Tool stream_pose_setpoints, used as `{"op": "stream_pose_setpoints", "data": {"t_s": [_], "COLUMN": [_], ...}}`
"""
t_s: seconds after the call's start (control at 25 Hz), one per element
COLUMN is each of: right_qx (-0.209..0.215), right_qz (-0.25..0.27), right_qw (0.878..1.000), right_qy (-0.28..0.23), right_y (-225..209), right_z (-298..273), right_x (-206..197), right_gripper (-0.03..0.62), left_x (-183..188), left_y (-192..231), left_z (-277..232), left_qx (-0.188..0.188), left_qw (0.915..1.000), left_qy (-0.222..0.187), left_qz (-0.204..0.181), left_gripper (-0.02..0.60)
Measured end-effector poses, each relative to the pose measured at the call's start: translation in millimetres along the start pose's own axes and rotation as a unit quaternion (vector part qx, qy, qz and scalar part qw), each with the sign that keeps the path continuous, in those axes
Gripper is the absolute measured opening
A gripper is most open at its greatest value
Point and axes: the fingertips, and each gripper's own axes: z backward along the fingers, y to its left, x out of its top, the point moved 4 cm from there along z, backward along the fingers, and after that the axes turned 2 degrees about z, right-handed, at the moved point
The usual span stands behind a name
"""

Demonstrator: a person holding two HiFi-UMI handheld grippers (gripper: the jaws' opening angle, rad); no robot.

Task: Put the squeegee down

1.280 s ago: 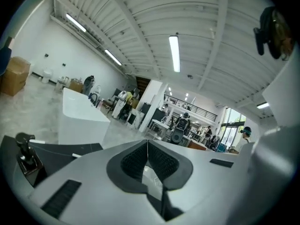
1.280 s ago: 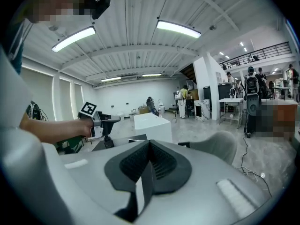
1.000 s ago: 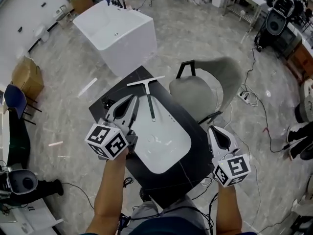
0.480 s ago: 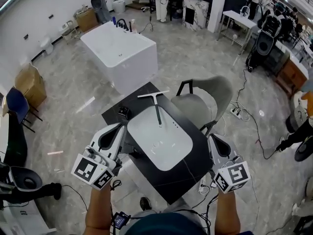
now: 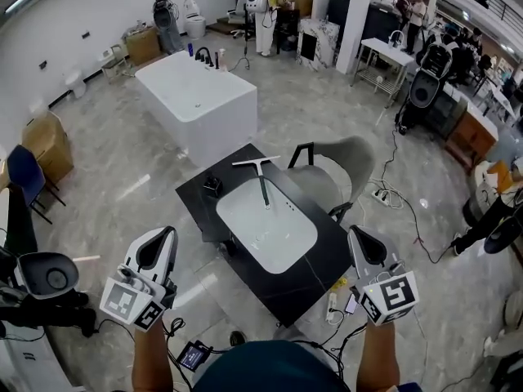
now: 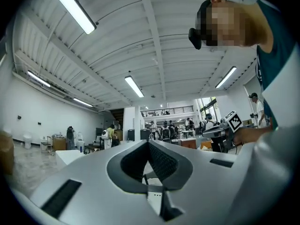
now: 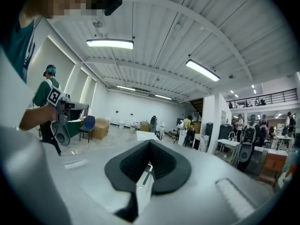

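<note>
Two hand-held grippers are held out level at the near edge of the head view, the left gripper (image 5: 162,233) at seven o'clock and the right gripper (image 5: 359,233) at five o'clock, each carried on a bare forearm. In the gripper views the jaws of both are seen brought together at the tips, with nothing caught between the pads. Both are well apart from the black counter (image 5: 323,268), which is set between them at the centre of the frame. A white basin (image 5: 270,235) is sunk into that counter. The squeegee (image 5: 261,174) is found at twelve o'clock of the basin, lying flat and untouched. Its blade is laid across the dark top just beyond the far rim. Its dark handle is pointed back toward six o'clock, with the end over the white rim. A small dark item (image 5: 212,184), too small to be identified, is placed on the counter at ten o'clock of the basin. A grey chair (image 5: 347,166) is drawn up at the counter's two o'clock side. Farther off, a white bathtub (image 5: 196,96) is stood on the floor at eleven o'clock, and a cardboard box (image 5: 45,133) is seen by the wall at nine o'clock. At the far end of the hall, around twelve to one o'clock, people are gathered among desks and equipment.
</note>
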Motion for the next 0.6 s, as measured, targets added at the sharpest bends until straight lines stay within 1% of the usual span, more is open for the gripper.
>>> {"op": "stream_pose_setpoints", "data": {"t_s": [0.2,0.32,0.6], "right_qx": [-0.013,-0.02,-0.028], "right_qz": [0.0,0.001,0.007], "right_qw": [1.0,1.0,1.0], "right_qy": [-0.001,0.001,0.002], "right_y": [23.1,31.1,53.2], "right_z": [21.7,31.3,39.9], "right_x": [8.6,11.9,16.8], "right_gripper": [0.008,0.008,0.008], "left_x": [-2.7,-1.6,-4.9], "left_y": [8.7,7.9,17.8], "left_z": [35.4,43.8,62.3], "left_qx": [0.004,-0.003,-0.009], "left_qw": [1.0,0.9997,0.9995], "left_qy": [-0.006,-0.015,-0.02], "left_qz": [0.007,0.019,0.023], "left_gripper": [0.005,0.005,0.005]}}
